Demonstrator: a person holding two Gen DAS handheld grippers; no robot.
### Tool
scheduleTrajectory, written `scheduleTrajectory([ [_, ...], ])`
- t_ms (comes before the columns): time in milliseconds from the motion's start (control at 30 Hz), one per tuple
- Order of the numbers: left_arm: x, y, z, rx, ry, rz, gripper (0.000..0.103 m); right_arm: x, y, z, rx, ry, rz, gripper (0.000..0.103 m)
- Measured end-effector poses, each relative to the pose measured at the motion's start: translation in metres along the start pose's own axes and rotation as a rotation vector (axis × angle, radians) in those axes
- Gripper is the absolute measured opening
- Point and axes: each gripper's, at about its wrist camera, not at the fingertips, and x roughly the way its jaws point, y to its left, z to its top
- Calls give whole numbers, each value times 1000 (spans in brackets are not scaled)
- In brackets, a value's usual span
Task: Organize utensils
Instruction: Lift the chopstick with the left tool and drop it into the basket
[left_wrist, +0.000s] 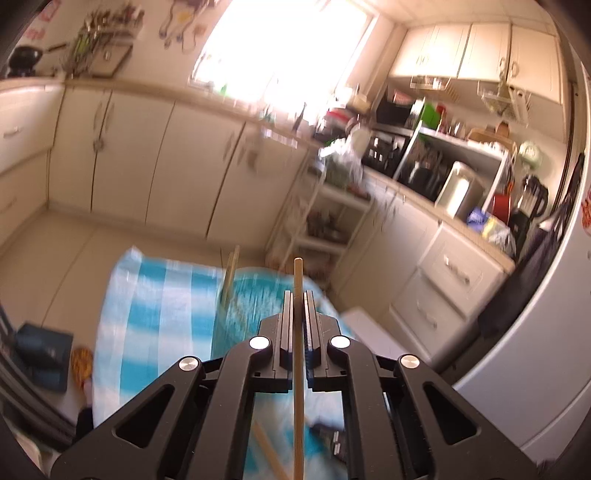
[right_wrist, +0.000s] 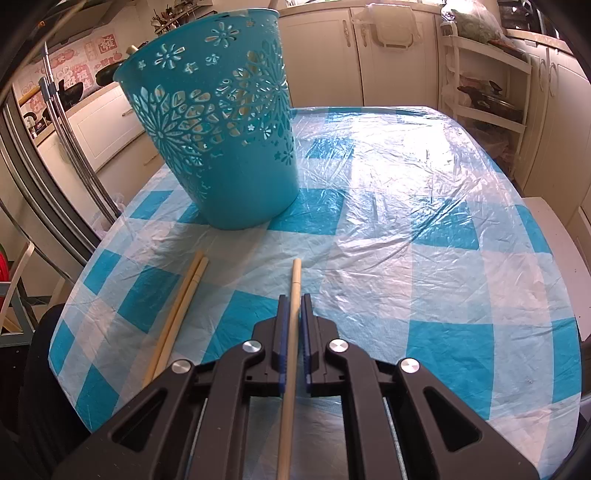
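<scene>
My left gripper (left_wrist: 297, 295) is shut on a wooden chopstick (left_wrist: 298, 369) and holds it high above the table, over the blurred teal basket (left_wrist: 236, 317), which has a chopstick (left_wrist: 229, 273) sticking out of it. My right gripper (right_wrist: 294, 299) is shut on another wooden chopstick (right_wrist: 291, 332) just above the checked tablecloth (right_wrist: 406, 221). The teal perforated basket (right_wrist: 221, 129) stands upright at the back left of the table in the right wrist view. Two more chopsticks (right_wrist: 181, 306) lie side by side on the cloth left of my right gripper.
Cream kitchen cabinets (left_wrist: 147, 147) line the walls, and a white shelf rack (right_wrist: 487, 85) stands behind the table. A cluttered counter (left_wrist: 443, 173) and a fridge (left_wrist: 535, 332) are at the right. A chair frame (right_wrist: 55, 147) is left of the table.
</scene>
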Motion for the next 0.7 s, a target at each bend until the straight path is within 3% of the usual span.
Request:
scheduleTrajectory([
  [267, 39, -20, 61, 34, -221, 40, 5, 0, -1, 0, 8, -1, 11, 7],
  [433, 68, -20, 75, 35, -277, 83, 5, 0, 0, 0, 4, -2, 6, 7],
  [700, 99, 1, 67, 2, -282, 146, 5, 1, 2, -1, -3, -2, 6, 7],
])
